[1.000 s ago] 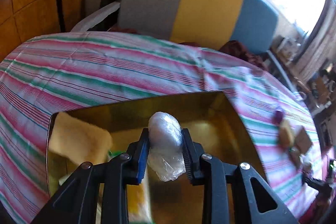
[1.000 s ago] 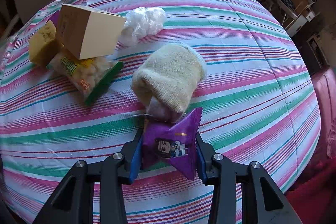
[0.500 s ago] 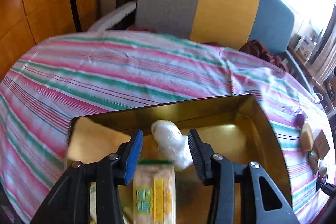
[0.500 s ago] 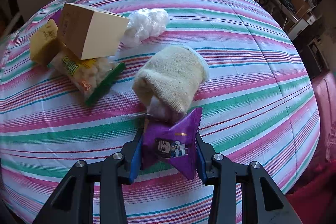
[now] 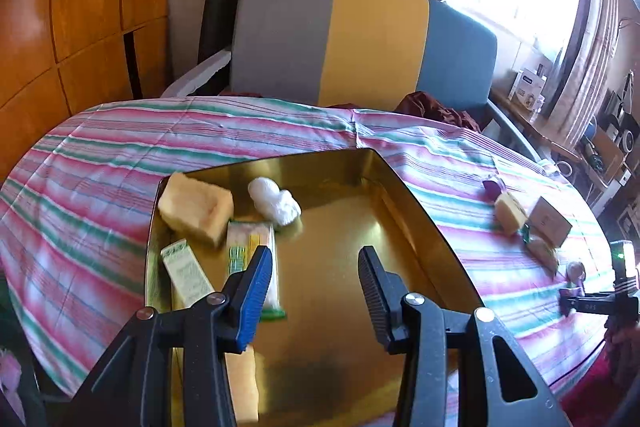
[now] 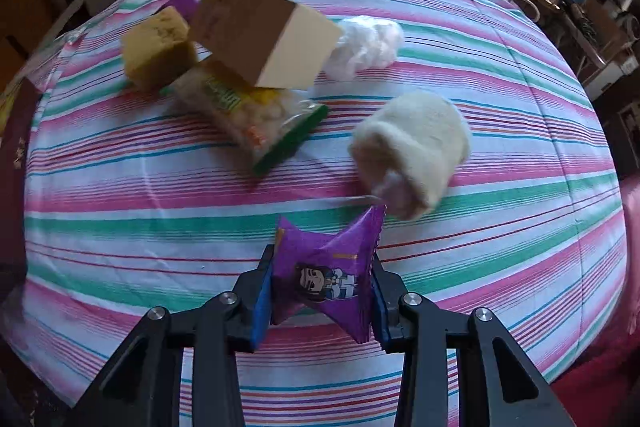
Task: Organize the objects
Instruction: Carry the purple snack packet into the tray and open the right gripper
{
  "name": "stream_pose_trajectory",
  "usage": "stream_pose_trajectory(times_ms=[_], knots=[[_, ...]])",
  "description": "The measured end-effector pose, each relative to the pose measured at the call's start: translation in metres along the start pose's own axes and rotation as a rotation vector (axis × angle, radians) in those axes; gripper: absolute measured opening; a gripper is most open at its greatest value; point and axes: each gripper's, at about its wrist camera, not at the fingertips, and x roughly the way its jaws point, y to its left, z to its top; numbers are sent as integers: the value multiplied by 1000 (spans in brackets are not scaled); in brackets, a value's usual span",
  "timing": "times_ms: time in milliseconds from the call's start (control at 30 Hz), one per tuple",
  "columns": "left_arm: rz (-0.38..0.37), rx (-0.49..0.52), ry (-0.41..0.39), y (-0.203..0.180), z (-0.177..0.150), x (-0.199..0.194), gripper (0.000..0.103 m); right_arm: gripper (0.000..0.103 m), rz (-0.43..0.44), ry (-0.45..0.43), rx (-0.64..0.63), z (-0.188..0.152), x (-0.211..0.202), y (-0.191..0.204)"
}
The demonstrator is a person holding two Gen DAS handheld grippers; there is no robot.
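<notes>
Tabletop (image 5: 120, 163) w/ striped cloth is filling both views. Gold tray (image 5: 420, 227) is sitting on it, left side. In the tray's far-left corner: yellow sponge (image 5: 196, 209) touching a green-white snack pack (image 5: 250, 247), white plastic wad (image 5: 274, 201) just beside them, small green-white box (image 5: 186, 273) near the left wall. My left claw (image 5: 316, 281) is hovering over the tray w/ jaws apart, nothing btwn them.

Right-wrist view: cardboard box (image 6: 264, 35) is leaning tilted on a clear snack bag (image 6: 252, 115), 2nd sponge (image 6: 158, 47) touching its left side, 2nd white wad (image 6: 366, 45) just beside the box on the right. Rolled cream sock (image 6: 412, 147) is lying near centre. My right claw (image 6: 320, 291) is closing, pads pressing both sides of a purple packet (image 6: 328, 271), which is held just in front of the sock.
</notes>
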Motion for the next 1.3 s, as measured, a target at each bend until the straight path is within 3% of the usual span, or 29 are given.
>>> stream_pose_trajectory(times_ms=[167,433,700,933,1300], knots=[[19,10,-15,2,-13,-12,45,40,94,-20,-74,-5,-9,32],[26,-12,-15,9,-26,-20,45,40,253,-140,-193,1,-46,101],[35,-34,-9,21,-33,-23,45,41,410,-225,-355,12,-72,206],[65,-119,0,55,-40,-26,45,41,501,-202,-461,15,-72,287],[171,-286,8,124,-59,-36,45,44,556,-60,-571,-3,-30,409]])
